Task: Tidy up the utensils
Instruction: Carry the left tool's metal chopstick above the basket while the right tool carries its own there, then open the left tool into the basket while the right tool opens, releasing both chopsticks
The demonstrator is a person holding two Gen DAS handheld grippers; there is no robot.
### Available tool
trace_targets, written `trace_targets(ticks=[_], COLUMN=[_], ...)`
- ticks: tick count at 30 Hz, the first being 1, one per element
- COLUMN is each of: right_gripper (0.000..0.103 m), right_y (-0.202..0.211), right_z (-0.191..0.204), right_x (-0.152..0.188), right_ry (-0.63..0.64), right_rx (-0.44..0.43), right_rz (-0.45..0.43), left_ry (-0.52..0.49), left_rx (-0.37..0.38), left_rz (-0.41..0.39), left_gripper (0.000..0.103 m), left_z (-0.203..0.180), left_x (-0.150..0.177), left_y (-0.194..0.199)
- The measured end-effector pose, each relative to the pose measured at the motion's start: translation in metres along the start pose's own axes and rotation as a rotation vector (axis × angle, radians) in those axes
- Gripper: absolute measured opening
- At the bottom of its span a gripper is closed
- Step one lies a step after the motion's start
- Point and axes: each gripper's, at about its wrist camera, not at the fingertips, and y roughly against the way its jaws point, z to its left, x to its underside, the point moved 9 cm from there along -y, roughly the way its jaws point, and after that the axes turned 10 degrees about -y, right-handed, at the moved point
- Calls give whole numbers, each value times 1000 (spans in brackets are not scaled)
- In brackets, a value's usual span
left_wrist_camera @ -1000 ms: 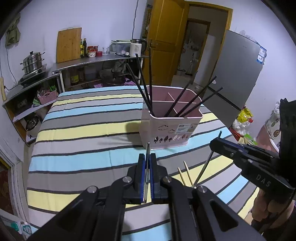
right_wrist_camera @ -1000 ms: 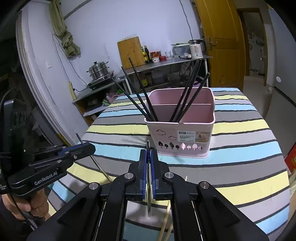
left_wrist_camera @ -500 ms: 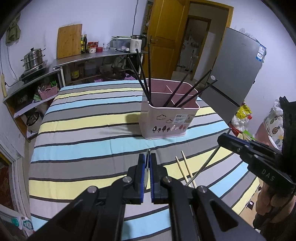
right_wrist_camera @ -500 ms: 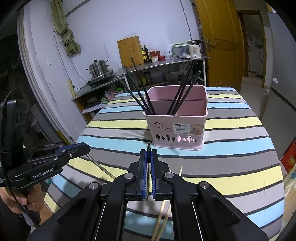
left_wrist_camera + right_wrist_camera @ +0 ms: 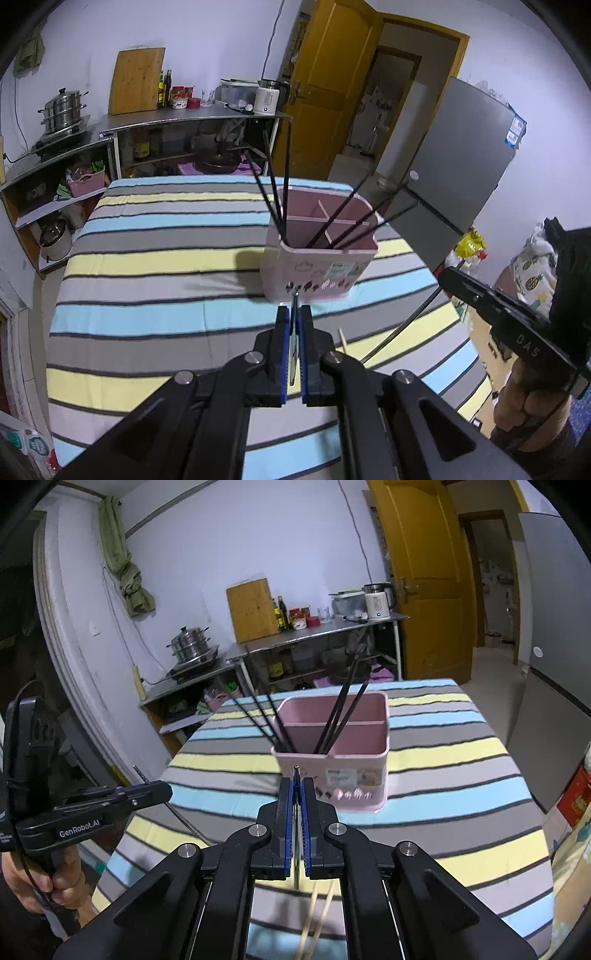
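While your left gripper (image 5: 294,314) and right gripper (image 5: 296,786) each clamp a metal chopstick (image 5: 294,332), both face the basket (image 5: 369,775).

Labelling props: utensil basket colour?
Pink basket, with a small printed row near its base; clearest in the right wrist view.

Six black chopsticks (image 5: 274,192) are counted in one pink utensil basket (image 5: 369,775); two wooden chopsticks (image 5: 317,915) are seen on the striped tablecloth (image 5: 155,295); two metal chopsticks (image 5: 295,314) are clamped, one per gripper.
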Motion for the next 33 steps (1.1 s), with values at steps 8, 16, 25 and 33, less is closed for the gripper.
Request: trace_targets(ticks=[8, 16, 25, 33], right_gripper=[4, 4, 4, 4], right_y=[-2, -7, -25, -53], right_z=[0, 6, 10, 8], right_x=[-44, -89, -113, -109], right_ry=[-11, -19, -27, -11], right_rx=[-1, -7, -8, 14], right_rz=[-76, -156, -215, -203], left_ry=[33, 49, 85, 102], left_rx=[16, 18, 15, 19], left_rz=[-55, -121, -174, -149], left_gripper=[5, 5, 5, 5], left_z=[5, 12, 24, 27], left_x=[-46, -98, -126, -118], left_y=[-1, 0, -13, -46])
